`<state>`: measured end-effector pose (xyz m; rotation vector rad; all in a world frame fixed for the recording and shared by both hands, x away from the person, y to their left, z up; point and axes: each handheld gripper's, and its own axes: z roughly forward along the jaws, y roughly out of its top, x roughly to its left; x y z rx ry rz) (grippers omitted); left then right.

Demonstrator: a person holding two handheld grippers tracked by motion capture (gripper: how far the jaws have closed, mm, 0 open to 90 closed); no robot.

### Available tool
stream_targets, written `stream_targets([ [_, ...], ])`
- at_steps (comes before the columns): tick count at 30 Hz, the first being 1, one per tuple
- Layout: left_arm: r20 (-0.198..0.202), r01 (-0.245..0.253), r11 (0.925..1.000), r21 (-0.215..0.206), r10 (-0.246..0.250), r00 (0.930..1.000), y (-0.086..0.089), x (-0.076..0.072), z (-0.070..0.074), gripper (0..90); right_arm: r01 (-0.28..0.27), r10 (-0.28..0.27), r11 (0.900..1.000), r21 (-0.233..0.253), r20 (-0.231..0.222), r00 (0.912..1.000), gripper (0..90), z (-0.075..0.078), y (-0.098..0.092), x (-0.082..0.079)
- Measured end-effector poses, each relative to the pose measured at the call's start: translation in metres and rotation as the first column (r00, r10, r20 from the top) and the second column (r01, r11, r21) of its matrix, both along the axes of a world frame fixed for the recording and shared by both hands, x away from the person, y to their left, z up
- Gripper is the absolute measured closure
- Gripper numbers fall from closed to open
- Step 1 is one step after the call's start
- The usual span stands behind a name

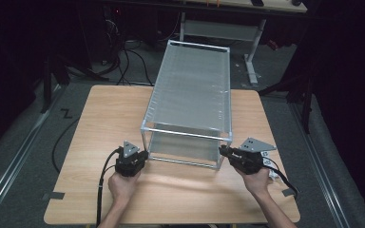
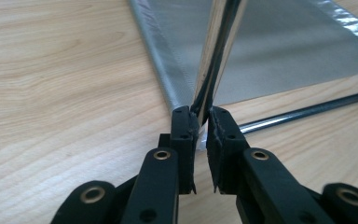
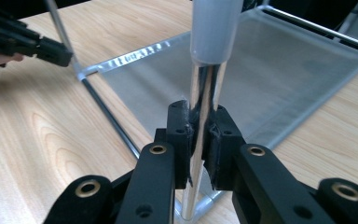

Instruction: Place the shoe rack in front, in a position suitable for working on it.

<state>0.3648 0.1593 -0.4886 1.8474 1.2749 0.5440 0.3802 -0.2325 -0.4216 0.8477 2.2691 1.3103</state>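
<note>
A two-shelf rack (image 1: 192, 90) with a chrome frame and grey mesh shelves stands on the wooden table (image 1: 109, 114). My left gripper (image 1: 145, 154) is at its near-left post and my right gripper (image 1: 221, 149) at its near-right post. In the left gripper view the jaws (image 2: 200, 116) are shut on the chrome post (image 2: 219, 42), low down by the bottom shelf (image 2: 284, 51). In the right gripper view the jaws (image 3: 201, 114) are shut on the other post (image 3: 205, 88), below a grey sleeve (image 3: 214, 28). The left gripper (image 3: 28, 44) shows far off there.
The rack reaches past the table's far edge. Bare tabletop lies left and right of it and in front, near the hands. Cables (image 1: 128, 66) and a desk frame (image 1: 252, 61) are on the floor behind. Tape pieces (image 1: 53, 195) mark the near corners.
</note>
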Motion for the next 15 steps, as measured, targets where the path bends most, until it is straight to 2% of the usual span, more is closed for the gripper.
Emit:
stream_targets([
  [3,-0.006,-0.013,0.9999,-0.011,0.013,0.9999,0.005,0.003,0.0,81.0,-0.017,0.017,1.0,0.004,-0.002,0.9999,81.4,-0.001,0.005,-0.002],
  [9,-0.009,-0.027,0.9995,0.018,0.027,0.9996,0.005,0.011,0.001,81.1,-0.017,0.017,1.0,0.012,0.006,0.9998,81.5,-0.002,0.009,-0.003],
  [12,-0.012,-0.034,0.9993,0.018,0.034,0.9993,0.007,0.014,0.002,81.1,-0.026,0.026,1.0,0.008,0.007,0.9996,81.4,-0.002,0.012,-0.004],
  [13,-0.016,-0.051,0.9987,-0.002,0.051,0.9986,0.011,0.017,0.001,81.1,-0.037,0.037,0.999,0.009,0.008,0.9993,81.4,-0.002,0.016,-0.006],
  [15,-0.013,-0.058,0.9983,-0.005,0.058,0.9982,0.012,0.018,0.0,81.1,-0.048,0.048,0.999,0.011,0.011,0.9988,81.4,-0.002,0.02,-0.008],
])
